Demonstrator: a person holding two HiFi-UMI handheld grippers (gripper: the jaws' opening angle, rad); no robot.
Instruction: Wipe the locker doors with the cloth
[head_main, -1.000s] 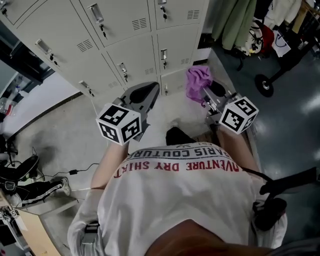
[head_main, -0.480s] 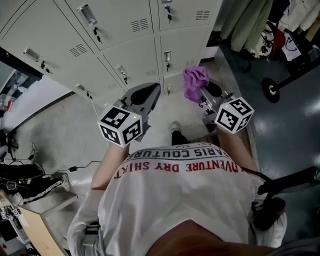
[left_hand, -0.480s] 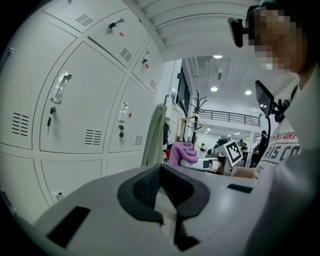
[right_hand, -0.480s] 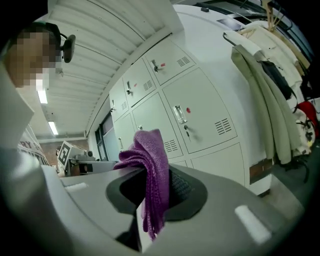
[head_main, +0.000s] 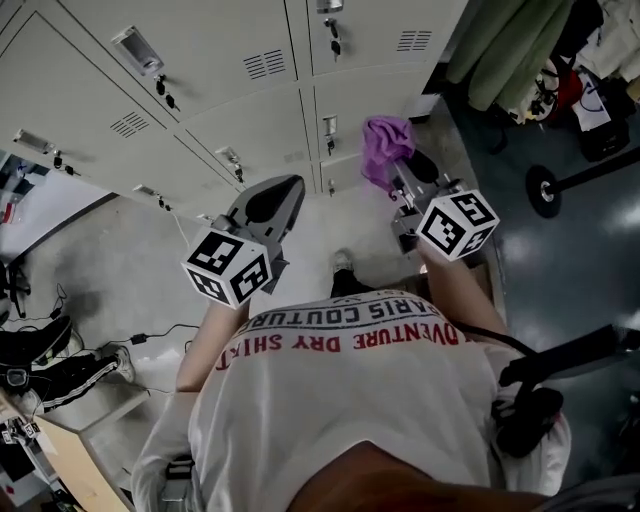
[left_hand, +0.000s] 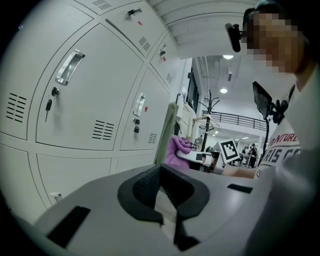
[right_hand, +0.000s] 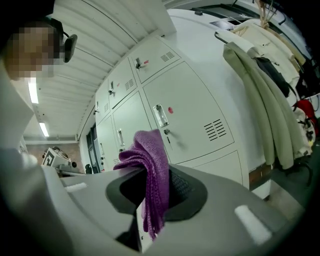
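Both grippers now sit nearer the grey metal lockers than a second ago. The left gripper faces the doors with its jaws together and nothing between them. The right gripper clamps the bunched, knitted purple cloth just before a lower door; whether the cloth touches the door is unclear.

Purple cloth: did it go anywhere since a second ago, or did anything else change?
The purple cloth in the right tongs edged forward, a bit closer to the locker doors; whether it touches them can't be told. The left tongs drifted slightly left in the head view. Nothing was grabbed or let go: the right tongs stay shut on the cloth, and the left tongs stay shut and empty.
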